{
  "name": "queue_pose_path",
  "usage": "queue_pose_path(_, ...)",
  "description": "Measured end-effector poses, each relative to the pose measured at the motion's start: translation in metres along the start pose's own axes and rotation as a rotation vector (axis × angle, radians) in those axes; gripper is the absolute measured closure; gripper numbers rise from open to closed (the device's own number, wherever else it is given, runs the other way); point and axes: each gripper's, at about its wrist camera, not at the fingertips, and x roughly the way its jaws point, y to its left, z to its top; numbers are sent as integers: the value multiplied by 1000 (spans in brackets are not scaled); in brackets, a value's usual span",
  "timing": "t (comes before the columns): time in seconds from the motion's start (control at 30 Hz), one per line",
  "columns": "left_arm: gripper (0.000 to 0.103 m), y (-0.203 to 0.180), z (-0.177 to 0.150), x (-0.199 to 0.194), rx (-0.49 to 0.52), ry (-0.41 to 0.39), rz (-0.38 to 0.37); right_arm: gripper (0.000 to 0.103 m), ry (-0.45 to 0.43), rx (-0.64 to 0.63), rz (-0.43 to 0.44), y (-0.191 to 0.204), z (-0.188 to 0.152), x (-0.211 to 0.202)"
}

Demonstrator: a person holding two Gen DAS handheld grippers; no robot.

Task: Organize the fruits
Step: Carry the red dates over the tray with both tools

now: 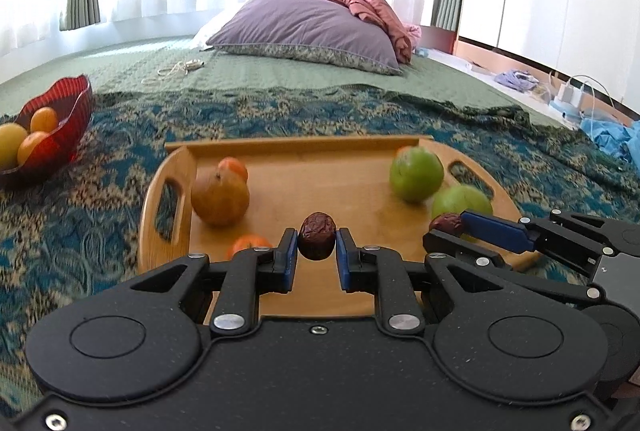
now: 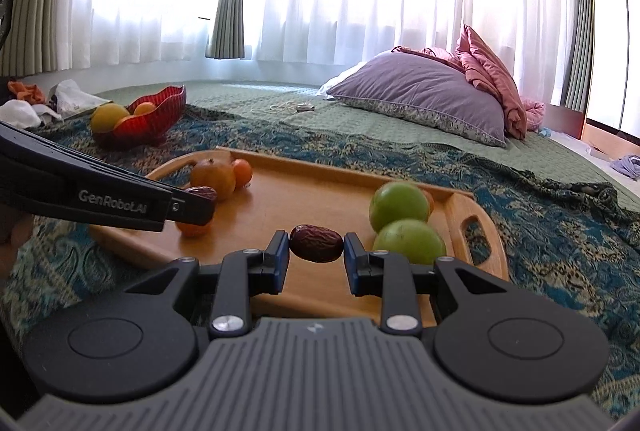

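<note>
Two wrinkled dark-red dates in transit: my left gripper [image 1: 317, 245] pinches one, right gripper [image 2: 316, 249] the other, above the wooden tray's [image 1: 304, 147] near edge; next, sorting them elsewhere.

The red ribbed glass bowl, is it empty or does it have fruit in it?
Not empty: the red ribbed glass bowl holds orange and yellow round fruits.

Red ribbed bowl [image 2: 160, 111], 2 green apples [image 2: 398, 207], dark brown wrinkled dates [image 2: 316, 243], teal paisley blanket [image 2: 540, 223], purple pillow [image 2: 424, 91]
</note>
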Motion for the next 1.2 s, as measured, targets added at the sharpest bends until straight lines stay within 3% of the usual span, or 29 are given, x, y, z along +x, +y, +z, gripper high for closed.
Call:
queue_pose_path(0.33, 84, 4, 24, 36, 1, 4, 35, 69, 8, -5, -20, -4, 19, 34)
queue_pose_path(1.2, 84, 16, 29, 97, 12, 98, 35, 69, 141, -57, -27, -10, 27, 90)
